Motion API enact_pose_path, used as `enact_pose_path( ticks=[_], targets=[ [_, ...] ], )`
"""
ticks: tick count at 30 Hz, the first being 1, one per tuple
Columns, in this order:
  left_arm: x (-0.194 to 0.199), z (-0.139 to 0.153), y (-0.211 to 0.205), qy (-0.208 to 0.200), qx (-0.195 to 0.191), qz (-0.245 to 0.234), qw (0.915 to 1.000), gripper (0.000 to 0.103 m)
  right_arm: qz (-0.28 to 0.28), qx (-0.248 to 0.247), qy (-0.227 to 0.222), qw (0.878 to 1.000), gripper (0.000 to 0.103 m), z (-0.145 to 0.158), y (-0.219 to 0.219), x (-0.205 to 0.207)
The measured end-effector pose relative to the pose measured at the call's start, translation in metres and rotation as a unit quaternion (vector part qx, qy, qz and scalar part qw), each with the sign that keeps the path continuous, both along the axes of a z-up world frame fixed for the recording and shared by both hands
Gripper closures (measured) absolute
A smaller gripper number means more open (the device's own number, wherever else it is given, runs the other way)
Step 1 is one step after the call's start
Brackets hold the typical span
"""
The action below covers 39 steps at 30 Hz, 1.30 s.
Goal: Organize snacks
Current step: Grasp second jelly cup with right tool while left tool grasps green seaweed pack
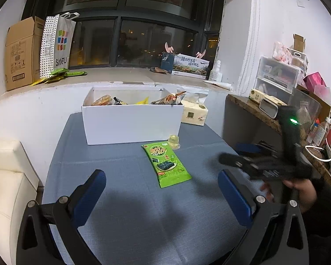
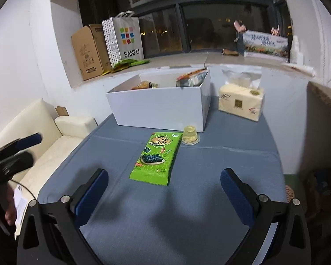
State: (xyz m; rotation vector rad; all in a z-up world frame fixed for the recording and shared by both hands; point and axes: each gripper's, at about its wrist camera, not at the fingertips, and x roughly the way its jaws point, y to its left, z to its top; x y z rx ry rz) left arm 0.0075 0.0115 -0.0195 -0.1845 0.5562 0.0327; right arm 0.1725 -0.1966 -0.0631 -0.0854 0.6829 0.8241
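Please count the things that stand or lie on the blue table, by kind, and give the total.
White box: 1
Green seaweed snack packet: 1
Small clear jelly cup: 1
Tissue pack: 1
Total: 4
The snacks inside the box are partly hidden, so they are not counted.

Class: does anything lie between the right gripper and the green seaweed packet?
Nothing visible: only bare blue tablecloth lies between the open right gripper and the seaweed packet. The jelly cup sits beyond it.
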Motion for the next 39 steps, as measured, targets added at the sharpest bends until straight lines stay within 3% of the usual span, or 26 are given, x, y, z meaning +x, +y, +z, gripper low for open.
enact_pose_path(
  ticks=[12, 20, 22, 23, 24, 33, 39],
  targets=[
    [0.001, -0.006, 0.007, 0.010, -0.009, 0.002, 0.9999, 0.000, -0.035, -0.031, 0.053, 0.997, 0.000, -0.029, 0.075, 0.112],
    [0.001, -0.013, 0.013, 0.019, -0.018, 0.010, 0.9996, 0.000, -0.068, -0.060, 0.085, 0.992, 0.001, -0.067, 0.104, 0.153],
    [0.001, -0.015, 0.014, 0.020, -0.019, 0.010, 0.9996, 0.000, -0.072, -0.061, 0.090, 0.991, 0.010, -0.073, 0.106, 0.157],
    [0.001, -0.015, 0.014, 0.021, -0.018, 0.010, 0.9996, 0.000, -0.072, -0.062, 0.096, 0.991, 0.031, -0.076, 0.107, 0.159],
    [0.001, -0.016, 0.014, 0.023, -0.018, 0.011, 0.9995, 0.000, -0.069, -0.063, 0.102, 0.990, 0.062, -0.079, 0.108, 0.160],
    [0.011, -0.024, 0.014, 0.041, -0.020, 0.010, 0.9989, 0.000, -0.070, -0.054, 0.083, 0.993, 0.068, -0.070, 0.091, 0.149],
    [0.049, -0.039, 0.003, 0.079, -0.016, -0.005, 0.9967, 0.000, -0.075, -0.020, 0.079, 0.994, 0.068, -0.052, 0.057, 0.128]
  ],
)
